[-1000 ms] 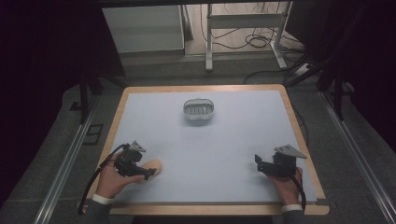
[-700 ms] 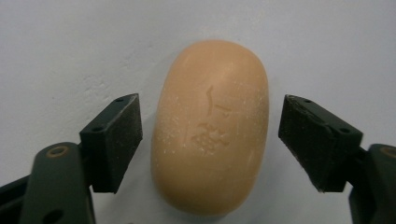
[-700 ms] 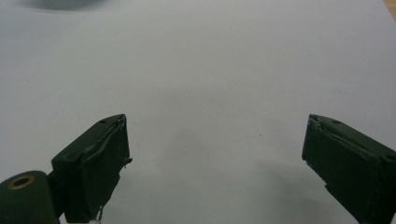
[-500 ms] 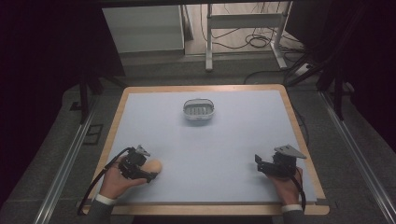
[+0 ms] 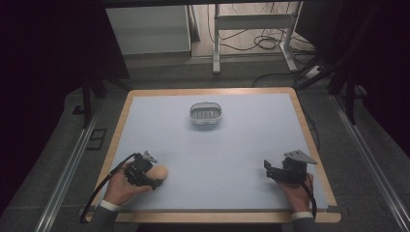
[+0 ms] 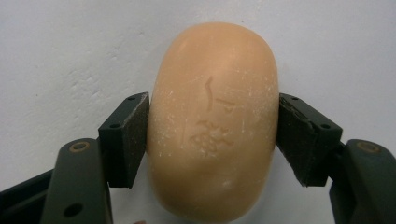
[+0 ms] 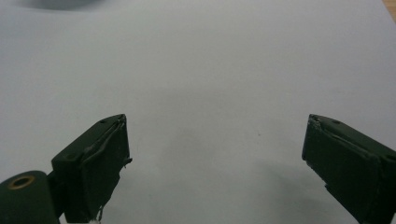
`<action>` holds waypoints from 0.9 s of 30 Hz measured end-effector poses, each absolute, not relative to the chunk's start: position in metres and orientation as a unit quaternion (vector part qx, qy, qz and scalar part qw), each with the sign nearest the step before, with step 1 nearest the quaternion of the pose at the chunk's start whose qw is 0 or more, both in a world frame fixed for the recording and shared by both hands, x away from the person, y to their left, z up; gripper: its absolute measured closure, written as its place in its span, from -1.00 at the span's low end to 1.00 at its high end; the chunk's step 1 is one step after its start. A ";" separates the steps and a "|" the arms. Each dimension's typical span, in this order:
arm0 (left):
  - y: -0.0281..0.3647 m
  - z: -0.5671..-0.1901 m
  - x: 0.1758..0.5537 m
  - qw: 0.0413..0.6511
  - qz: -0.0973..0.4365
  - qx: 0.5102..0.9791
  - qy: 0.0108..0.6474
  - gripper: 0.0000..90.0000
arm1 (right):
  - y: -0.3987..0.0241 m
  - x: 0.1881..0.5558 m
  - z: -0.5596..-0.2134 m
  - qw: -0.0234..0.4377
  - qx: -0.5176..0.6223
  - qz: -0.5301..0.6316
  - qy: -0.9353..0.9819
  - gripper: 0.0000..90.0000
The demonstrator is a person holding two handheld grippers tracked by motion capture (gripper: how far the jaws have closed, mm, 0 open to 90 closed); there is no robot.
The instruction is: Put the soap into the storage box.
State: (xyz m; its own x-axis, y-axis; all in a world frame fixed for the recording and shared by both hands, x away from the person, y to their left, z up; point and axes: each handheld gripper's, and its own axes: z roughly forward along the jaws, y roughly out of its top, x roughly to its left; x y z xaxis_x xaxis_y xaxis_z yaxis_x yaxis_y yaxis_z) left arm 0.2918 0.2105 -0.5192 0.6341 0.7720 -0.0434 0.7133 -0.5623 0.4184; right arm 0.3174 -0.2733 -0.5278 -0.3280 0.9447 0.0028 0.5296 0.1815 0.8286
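A peach oval bar of soap (image 6: 212, 126) with a stamped mark lies on the pale blue table top near the front left corner. My left gripper (image 6: 212, 135) has just been closing on it, and both black pads now press its long sides. In the high view the soap (image 5: 160, 172) pokes out to the right of that gripper (image 5: 153, 178). My right gripper (image 5: 269, 170) rests near the front right of the table with its jaws wide apart; the right gripper view (image 7: 215, 158) has nothing but bare table between them.
A small white soap dish (image 5: 206, 113) with a slotted bottom stands at the back middle of the table (image 5: 241, 145). A wooden rim (image 5: 309, 140) frames the table top. Beyond the far edge are metal legs and cables on the floor.
My left gripper has slid a little forward and to the right onto the soap and its jaws have closed on it. The right gripper has stayed put.
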 end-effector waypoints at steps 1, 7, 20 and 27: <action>0.211 -0.519 0.292 0.203 0.072 0.881 0.421 -0.31 | -0.273 0.317 -0.528 0.271 0.513 0.383 0.719 -0.83; 0.213 -0.515 0.294 0.208 0.069 0.882 0.417 -0.30 | -0.273 0.318 -0.528 0.272 0.515 0.383 0.717 -0.83; 0.214 -0.500 0.300 0.224 0.071 0.880 0.412 -0.30 | -0.274 0.317 -0.528 0.271 0.516 0.382 0.717 -0.83; 0.215 -0.497 0.305 0.233 0.072 0.877 0.414 -0.30 | -0.274 0.317 -0.528 0.271 0.516 0.383 0.717 -0.83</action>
State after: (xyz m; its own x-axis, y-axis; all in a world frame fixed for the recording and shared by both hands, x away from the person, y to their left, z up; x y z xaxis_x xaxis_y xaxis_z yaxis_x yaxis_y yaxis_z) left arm 0.3047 0.2154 -0.4968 0.6467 0.7597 -0.0677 0.6929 -0.5481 0.4684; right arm 0.3175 -0.2737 -0.5278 -0.3196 0.9475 0.0067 0.5328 0.1738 0.8282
